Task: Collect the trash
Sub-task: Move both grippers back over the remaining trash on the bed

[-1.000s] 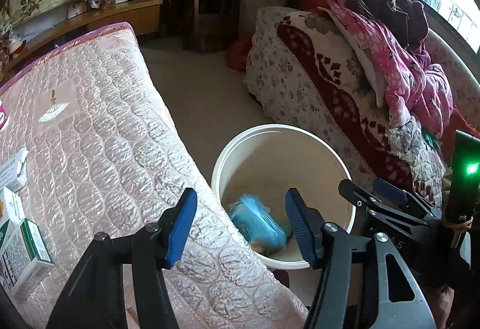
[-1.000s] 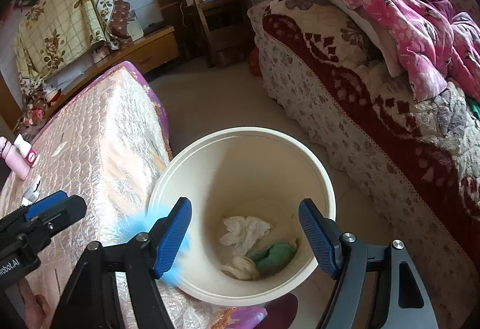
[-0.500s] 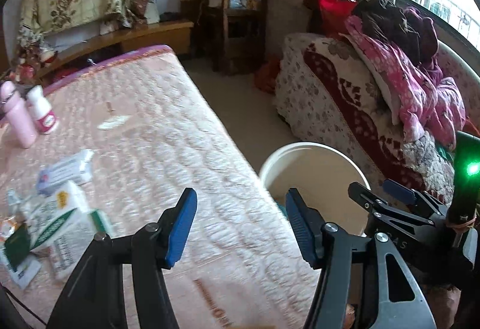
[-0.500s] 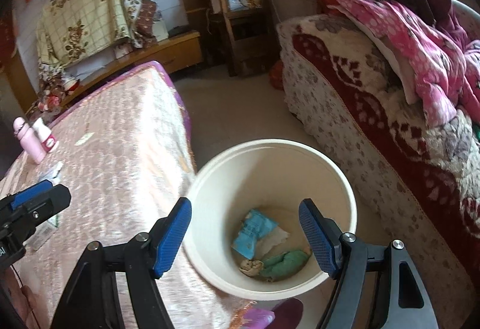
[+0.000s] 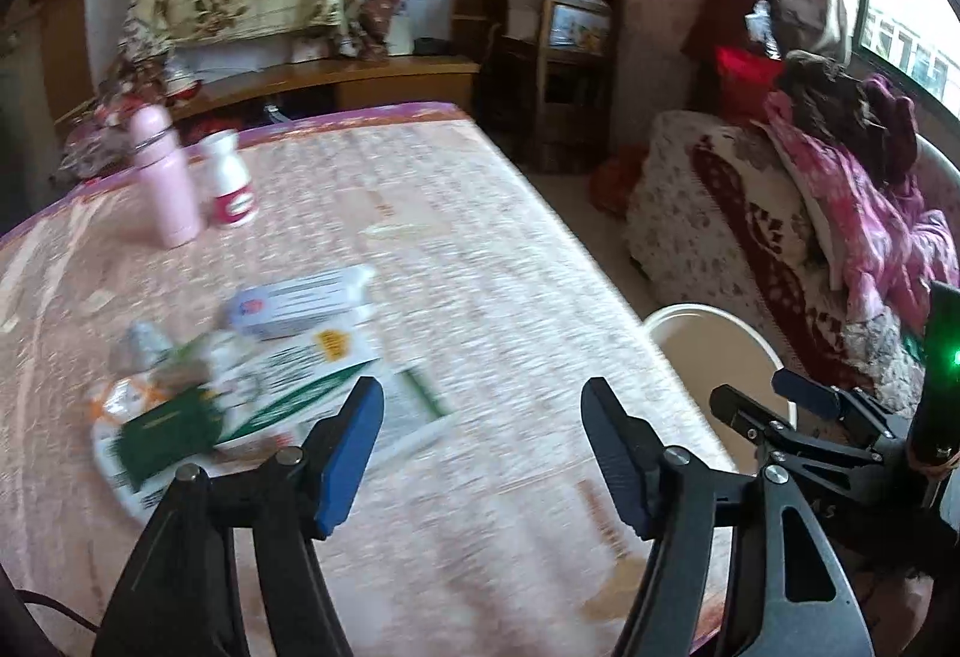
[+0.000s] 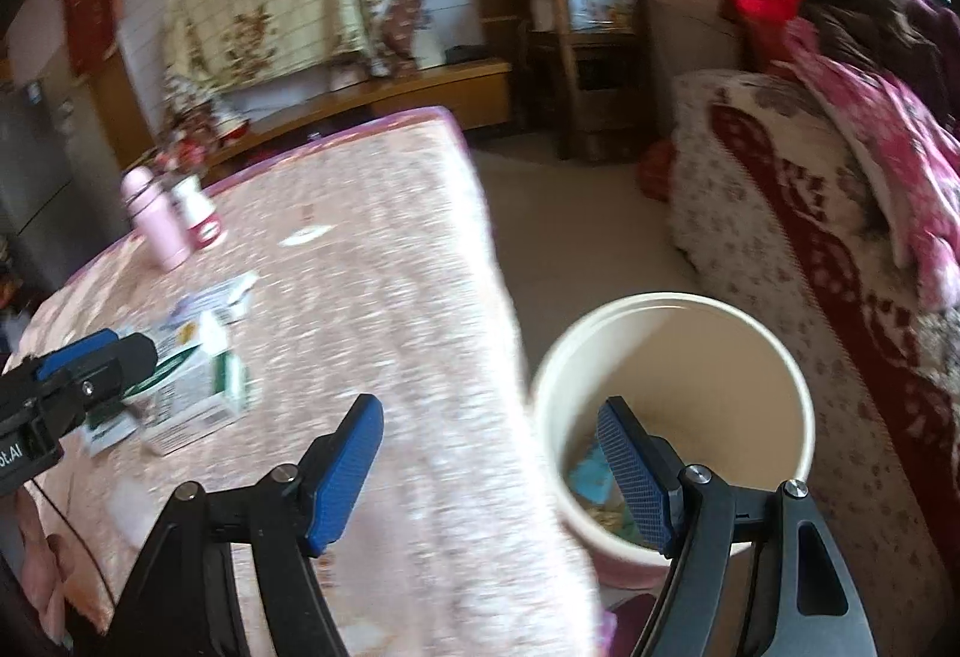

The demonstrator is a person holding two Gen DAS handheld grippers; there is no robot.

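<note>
Two wrist views over a quilted pink mattress [image 5: 480,249] with a cream bucket [image 6: 798,393] standing on the floor just beside its edge. I see my left hand-held gripper [image 5: 480,453] above the mattress, its blue pads well apart and opening, with nothing between them. My right hand-held gripper [image 6: 492,468] is likewise spread and empty; one pad lies over the mattress edge, the other over the bucket's mouth. The remaining trash, a blurred cluster of green-and-white cartons [image 5: 300,381] and a white box with a red mark [image 5: 300,300], lies on the mattress ahead and to the left of the left hand-held gripper. Inside the bucket I make out a blue wrapper [image 6: 591,477] and other scraps at the bottom, partly hidden by the right pad. A pink flask [image 5: 165,177] and a white bottle with a red label [image 5: 231,186] stand upright, just beside each other, near the mattress's far corner. A floral-covered sofa [image 6: 780,237] flanks the bucket on the other side.
</note>
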